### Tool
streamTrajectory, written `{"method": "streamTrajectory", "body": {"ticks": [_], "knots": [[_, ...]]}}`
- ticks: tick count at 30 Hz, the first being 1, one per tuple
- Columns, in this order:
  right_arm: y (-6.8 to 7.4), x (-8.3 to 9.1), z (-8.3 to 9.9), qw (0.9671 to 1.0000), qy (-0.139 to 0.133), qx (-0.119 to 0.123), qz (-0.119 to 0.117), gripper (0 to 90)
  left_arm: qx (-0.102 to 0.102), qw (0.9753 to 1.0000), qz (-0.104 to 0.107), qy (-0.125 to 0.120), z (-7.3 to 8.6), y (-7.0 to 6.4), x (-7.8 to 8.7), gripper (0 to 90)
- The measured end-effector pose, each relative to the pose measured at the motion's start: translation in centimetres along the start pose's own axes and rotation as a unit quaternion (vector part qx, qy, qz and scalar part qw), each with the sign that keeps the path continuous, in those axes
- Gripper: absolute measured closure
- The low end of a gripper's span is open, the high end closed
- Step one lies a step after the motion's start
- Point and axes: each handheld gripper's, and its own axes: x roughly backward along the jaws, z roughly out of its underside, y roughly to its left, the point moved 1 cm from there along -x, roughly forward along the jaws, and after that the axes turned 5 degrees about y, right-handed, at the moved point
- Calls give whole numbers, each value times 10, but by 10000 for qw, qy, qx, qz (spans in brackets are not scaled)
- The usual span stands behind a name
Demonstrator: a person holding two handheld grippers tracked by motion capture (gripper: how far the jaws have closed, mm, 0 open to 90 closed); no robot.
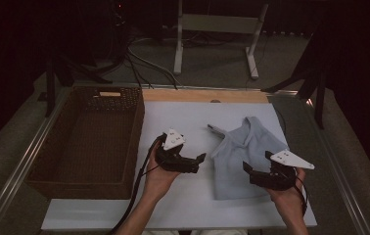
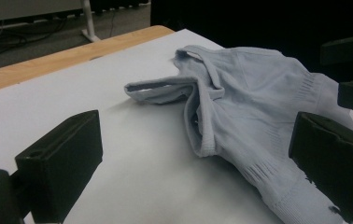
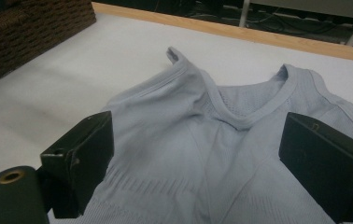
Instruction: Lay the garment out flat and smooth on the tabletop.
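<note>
1. The table (image 1: 183, 210) is the biggest thing. It has a white top and a wood strip along the far edge. It is flat and bare, so clothes can be laid out on it.
2. The basket (image 1: 82, 178) is brown and woven. It sits on the left side of the table, touching the white top. It looks empty, though it is dark inside and hard to see. I think it waits there so the folded top can go in.
3. The top (image 1: 244, 147) is light blue with no sleeves. It lies on the right half of the table, a bit rumpled, with one strap poking out to the left. The neck points to the far edge.
4. The right gripper (image 1: 249, 169) hangs over the near part of the top. Its jaws are spread wide with nothing between them, ready to grab the cloth.
5. The left gripper (image 1: 200, 157) is just left of the top, above the bare table. Its jaws are spread wide too, and they point at the cloth.
</note>
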Motion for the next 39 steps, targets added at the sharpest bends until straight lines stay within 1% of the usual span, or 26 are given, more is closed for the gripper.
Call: {"method": "streamTrajectory", "body": {"ticks": [11,13,26,33,39], "knots": [[0,2,-1,10000,-45,-14,16,106,62,9999,128,89,4,-6,-18,46],[-1,3,-1,10000,-57,-4,17,106,44,9998,150,117,5,-7,-22,46],[-2,4,-2,9999,-99,-12,52,106,61,9990,315,311,11,-20,-43,46],[-2,4,-2,9999,-119,-22,58,106,78,9986,338,387,14,-25,-52,46],[-2,4,-2,9999,-131,-22,68,106,63,9978,425,513,18,-32,-61,46]]}}
